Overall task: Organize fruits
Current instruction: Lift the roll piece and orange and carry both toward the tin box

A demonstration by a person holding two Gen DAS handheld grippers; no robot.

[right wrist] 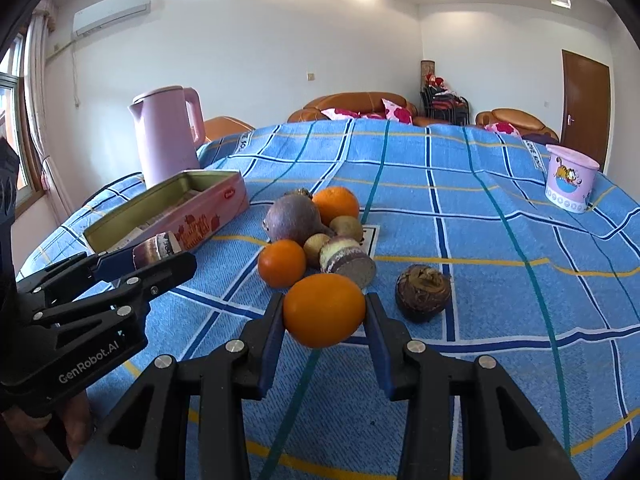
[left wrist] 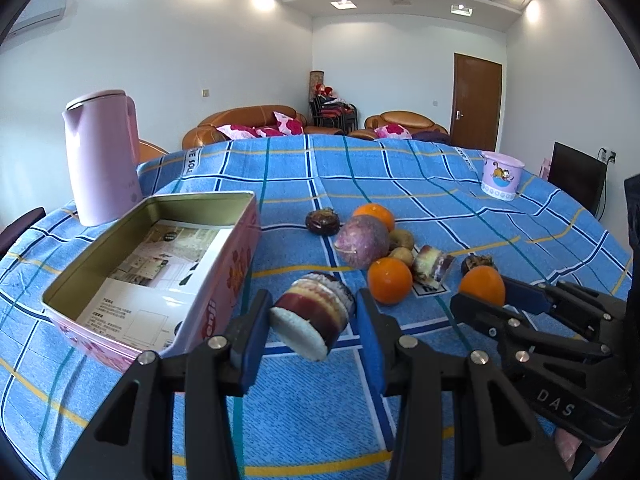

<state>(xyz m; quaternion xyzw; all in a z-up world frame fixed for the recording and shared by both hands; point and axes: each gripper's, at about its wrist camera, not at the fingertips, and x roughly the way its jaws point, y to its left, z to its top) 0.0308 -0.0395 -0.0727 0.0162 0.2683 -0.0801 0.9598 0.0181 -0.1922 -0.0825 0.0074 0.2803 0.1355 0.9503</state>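
The left claw (left wrist: 314, 320) grips a cut piece of purple fruit (left wrist: 316, 314) between its blue pads, pale cut face turned toward the camera, lifted clear of the blue checked cloth on the desk (left wrist: 400, 168). Just to the left of this claw stands the open pink tin (left wrist: 240, 256), its floor lined with printed paper and no fruit in it; behind the tin rises a pink kettle (left wrist: 102, 156).

The right claw (right wrist: 325, 320) is closed on an orange (right wrist: 325, 310), both pads pressing its sides. Just ahead of this claw lies the rest of the heap: a second cut piece (right wrist: 348, 260) with its grey face toward the camera, touching a second orange (right wrist: 282, 263) to its left, then two small brownish fruits (right wrist: 347, 227), a round purple fruit (right wrist: 292, 218) and a third orange (right wrist: 335, 204) farthest back. To the right of the right claw and a little ahead, a dark brown-topped fruit (right wrist: 423, 292) sits alone, apart from the heap. In the left wrist view another dark fruit (left wrist: 322, 221) lies at the far left edge of the heap.

Far beyond the right claw, near the desk's far right edge, stands a pink cartoon cup (right wrist: 570, 182).
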